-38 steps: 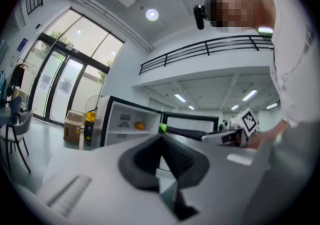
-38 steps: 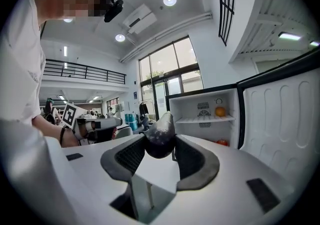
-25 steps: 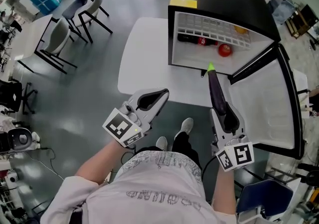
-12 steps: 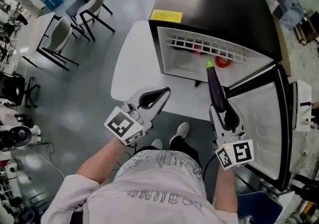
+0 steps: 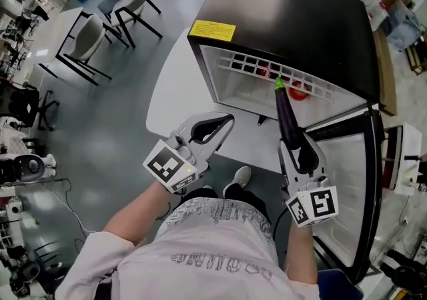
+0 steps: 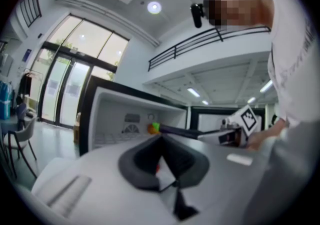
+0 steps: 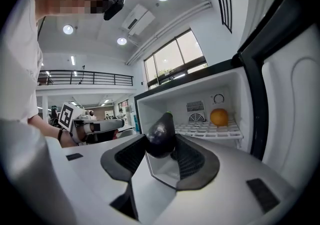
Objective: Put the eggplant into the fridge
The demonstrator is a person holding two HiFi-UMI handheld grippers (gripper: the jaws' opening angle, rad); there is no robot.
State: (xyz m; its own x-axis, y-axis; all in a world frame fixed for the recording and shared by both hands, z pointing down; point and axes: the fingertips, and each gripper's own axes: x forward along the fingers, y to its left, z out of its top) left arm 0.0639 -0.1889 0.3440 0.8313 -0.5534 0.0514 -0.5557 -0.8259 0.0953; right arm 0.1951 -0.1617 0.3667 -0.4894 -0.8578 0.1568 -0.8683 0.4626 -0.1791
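A long dark purple eggplant (image 5: pixel 287 119) with a green stem end lies lengthwise in my right gripper (image 5: pixel 298 150), which is shut on its thick end (image 7: pixel 161 133). Its green tip reaches the front edge of the open black mini fridge (image 5: pixel 293 19). Ahead of the jaws in the right gripper view are the fridge's white inside and its wire shelf (image 7: pixel 212 129). My left gripper (image 5: pixel 212 127) hovers over the white table (image 5: pixel 175 85), left of the eggplant. Its jaws meet at the tips (image 6: pixel 161 141) with nothing between them. The eggplant (image 6: pixel 176 130) also crosses the left gripper view.
The fridge door (image 5: pixel 350 179) stands swung open on the right. An orange (image 7: pixel 219 117) sits on the wire shelf, and red items (image 5: pixel 298 93) lie below it. Chairs (image 5: pixel 100 25) and another table stand on the grey floor at the far left.
Both grippers have moved forward toward the fridge. The eggplant's green tip has gone from in front of the opening to its front edge. The grip is unchanged.
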